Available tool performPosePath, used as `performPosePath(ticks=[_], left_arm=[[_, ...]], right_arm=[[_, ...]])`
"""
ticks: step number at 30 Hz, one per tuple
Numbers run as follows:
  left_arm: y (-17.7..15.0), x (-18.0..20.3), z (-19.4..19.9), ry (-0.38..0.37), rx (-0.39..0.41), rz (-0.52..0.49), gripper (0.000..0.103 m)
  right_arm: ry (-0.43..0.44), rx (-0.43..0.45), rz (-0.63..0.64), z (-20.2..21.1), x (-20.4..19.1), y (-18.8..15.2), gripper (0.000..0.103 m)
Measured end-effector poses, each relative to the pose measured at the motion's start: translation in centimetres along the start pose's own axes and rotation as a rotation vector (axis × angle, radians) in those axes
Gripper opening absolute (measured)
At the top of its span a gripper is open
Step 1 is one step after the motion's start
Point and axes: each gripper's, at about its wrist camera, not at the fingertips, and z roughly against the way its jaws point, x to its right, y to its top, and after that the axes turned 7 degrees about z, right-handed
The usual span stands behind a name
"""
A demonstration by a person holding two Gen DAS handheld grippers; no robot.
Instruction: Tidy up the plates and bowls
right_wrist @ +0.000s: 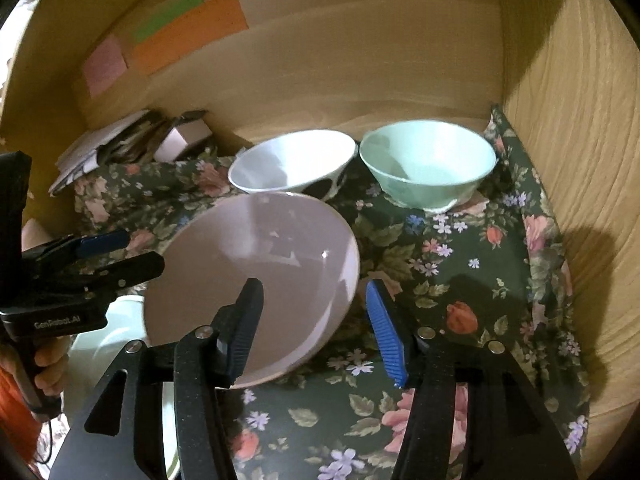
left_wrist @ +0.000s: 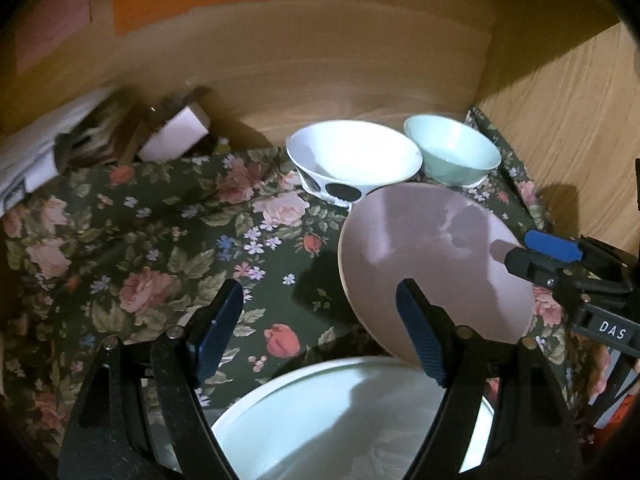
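pale plate [left_wrist: 360, 420] half behind jaws

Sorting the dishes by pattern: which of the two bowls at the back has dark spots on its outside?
The white bowl, left of the mint-green bowl. Black patches mark its outer wall; the mint-green one is plain.

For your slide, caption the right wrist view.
Open right gripper near a pink plate on a floral cloth, white bowl and green bowl behind.
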Motion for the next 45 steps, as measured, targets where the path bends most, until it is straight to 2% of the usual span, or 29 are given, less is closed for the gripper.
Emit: performPosePath(ticks=[6,13,15,17,22,34,45], left_arm=[[0.0,0.7,-1.9,-0.014,-0.052,-0.006,0.076],[0.0,1.4,-3.5,-0.041,-0.110,-0.022,0.046],[0.0,1.5,-3.8,-0.047,-0.118,-0.023,0.039],[0.0,1.6,-4.0,-0.059,-0.127,-0.025,0.032],[-0.1,2.0,-4.3,-0.080,-0.132,-0.036,0.022],[-0.3,2.9,-3.8,-0.055,-0.095,-0.063,0.021],[0.2,2.9,0.7,-0.079,0.005,-0.041,0.021]], right_arm=[[0.031,-0.046,-0.032,-2.0,0.7,-0.6,0.050],[0.060,-0.053,-0.048,-2.9,0.5,-1.4,0.050],[0.061,-0.044,-0.060,-2.9,0.7,-1.4,0.045],[0.072,-0.048,-0.069,-3.0,0.8,-1.4,0.033],[0.070,-0.053,-0.066,-3.2,0.7,-1.5,0.029],[0.044,-0.030,-0.066,-2.1,0.4,-1.1,0.028],[0.041,0.070,-0.038,1.7,-1.0,0.3,0.028]])
